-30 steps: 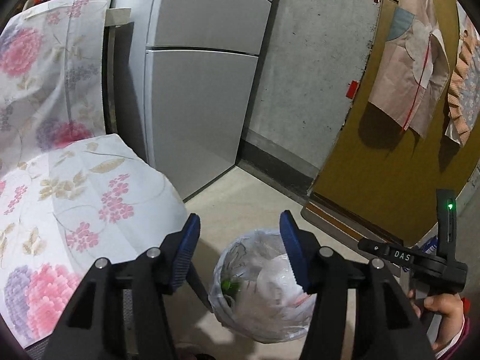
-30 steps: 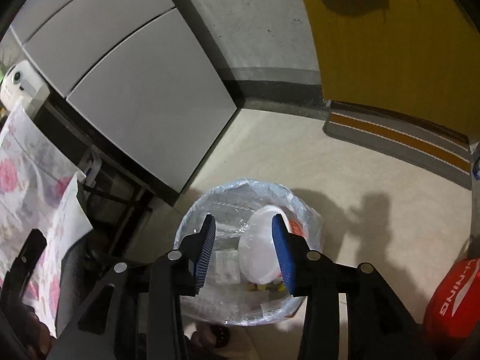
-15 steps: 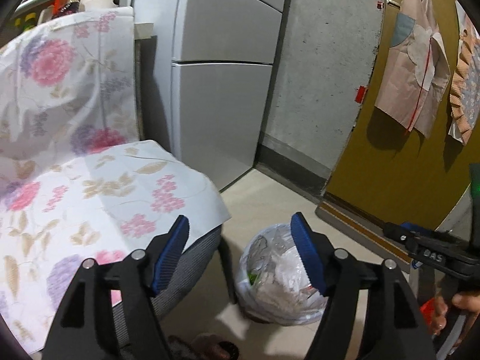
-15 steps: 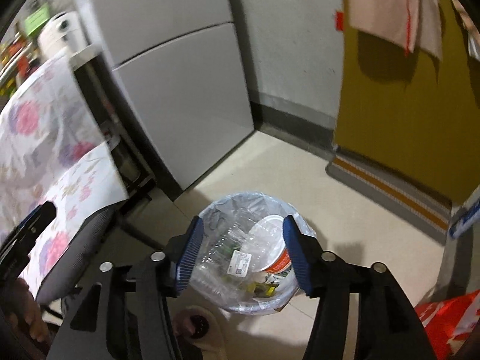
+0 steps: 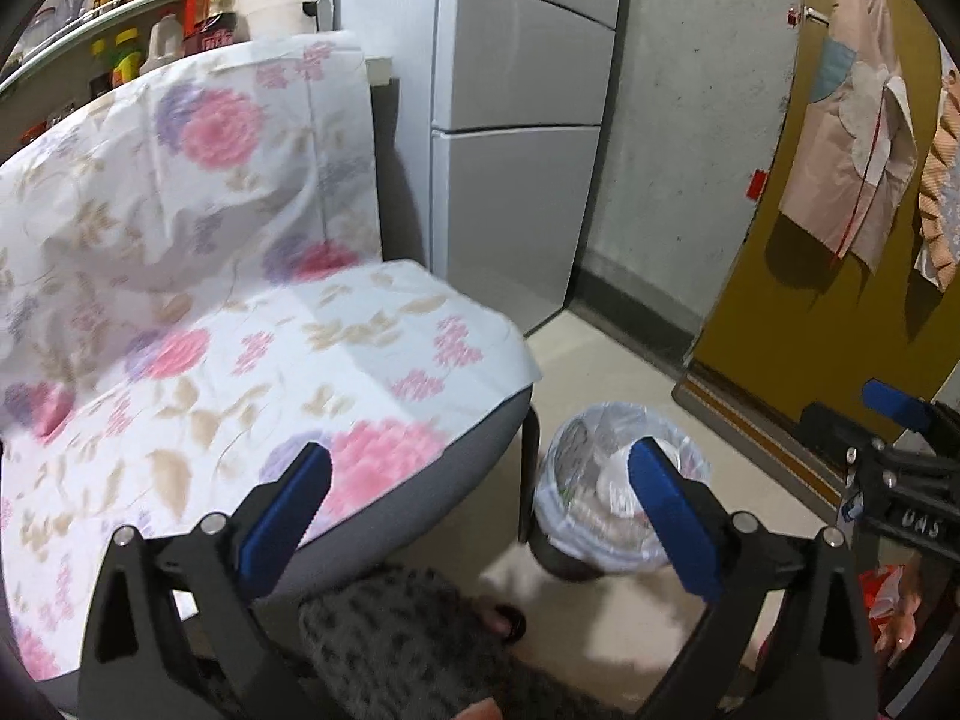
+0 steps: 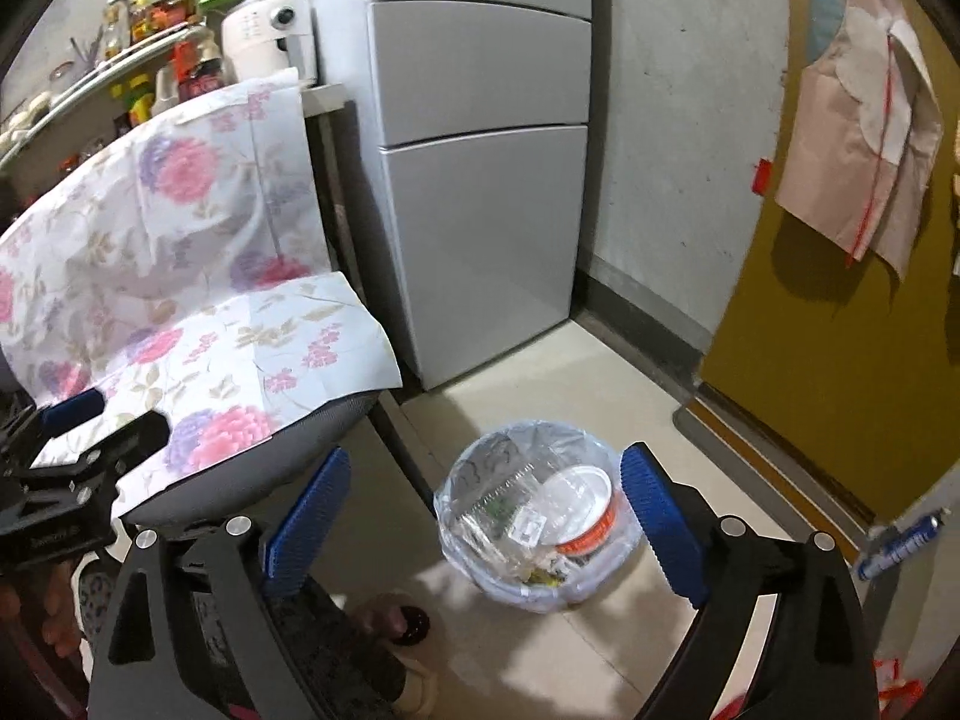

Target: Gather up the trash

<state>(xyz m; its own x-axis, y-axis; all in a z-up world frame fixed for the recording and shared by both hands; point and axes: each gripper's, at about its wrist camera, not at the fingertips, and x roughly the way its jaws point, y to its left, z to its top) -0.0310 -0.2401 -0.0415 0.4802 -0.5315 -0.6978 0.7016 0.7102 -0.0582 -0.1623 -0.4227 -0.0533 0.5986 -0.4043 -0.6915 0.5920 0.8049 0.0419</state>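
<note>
The trash bin (image 6: pixel 534 531), lined with a clear plastic bag, stands on the pale floor (image 6: pixel 600 372) just beside the chair leg (image 6: pixel 408 456). It holds crumpled clear packaging and a white bowl with an orange rim (image 6: pixel 585 507). In the right wrist view the bin sits low between the blue pads of the right gripper (image 6: pixel 480 516), well below them and touching neither. The jaws have just been opening and now stand wide with nothing between them. In the left wrist view the left gripper (image 5: pixel 480 516) is likewise spread wide after opening, empty, and the bin (image 5: pixel 606 510) shows partly behind its right pad.

Only the right wrist view looks down into the bin and shows its contents clearly. The left wrist view shows mostly the chair (image 5: pixel 240 360), draped in floral cloth, and the right gripper at the frame's right edge.

A grey fridge (image 6: pixel 480 180) stands behind the chair against a concrete wall (image 6: pixel 672 150), and a yellow door (image 6: pixel 840 360) with hanging cloth closes the right side. Bare floor lies open between the bin, the fridge and the door. A person's foot (image 6: pixel 396 618) is near the bin.
</note>
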